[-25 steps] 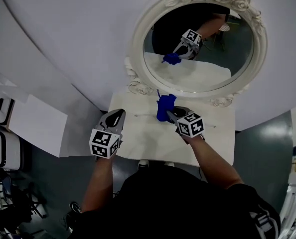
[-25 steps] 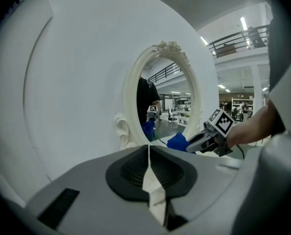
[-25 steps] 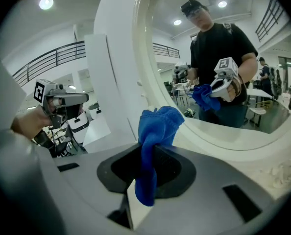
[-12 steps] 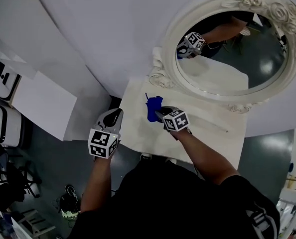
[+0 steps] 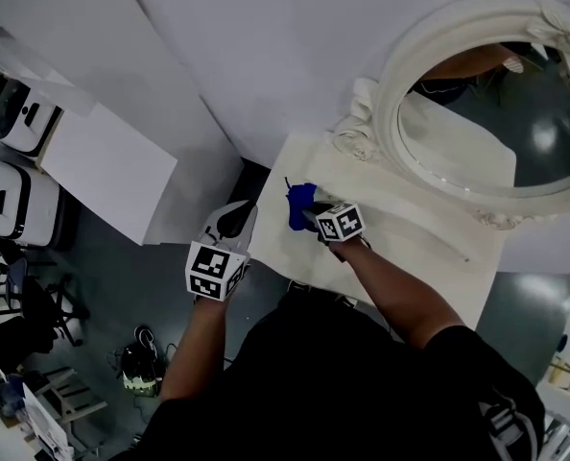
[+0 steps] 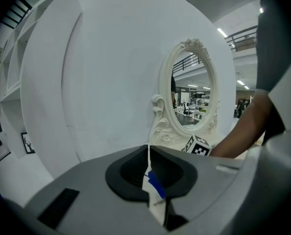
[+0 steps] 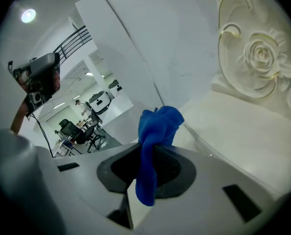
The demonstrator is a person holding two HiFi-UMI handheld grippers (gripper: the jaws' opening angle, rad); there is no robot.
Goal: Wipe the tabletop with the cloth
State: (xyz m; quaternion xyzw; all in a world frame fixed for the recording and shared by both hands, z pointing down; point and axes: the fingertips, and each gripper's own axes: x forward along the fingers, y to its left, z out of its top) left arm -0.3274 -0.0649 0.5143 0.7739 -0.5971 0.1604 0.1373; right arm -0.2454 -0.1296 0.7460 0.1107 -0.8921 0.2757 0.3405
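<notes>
Nearest, the left claw (image 5: 237, 221) hangs clenched and empty at the left edge of the bench (image 5: 410, 243), likely kept clear. Beyond, the right claw (image 5: 307, 215) grips the blue cloth (image 5: 296, 203) against the bench's far-left corner, beside the mirror (image 5: 486, 123), apparently wiping.

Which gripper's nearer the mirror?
Right. The right gripper, clamping the blue cloth, is over the tabletop near the mirror; the left gripper hangs by the tabletop's outer edge.
</notes>
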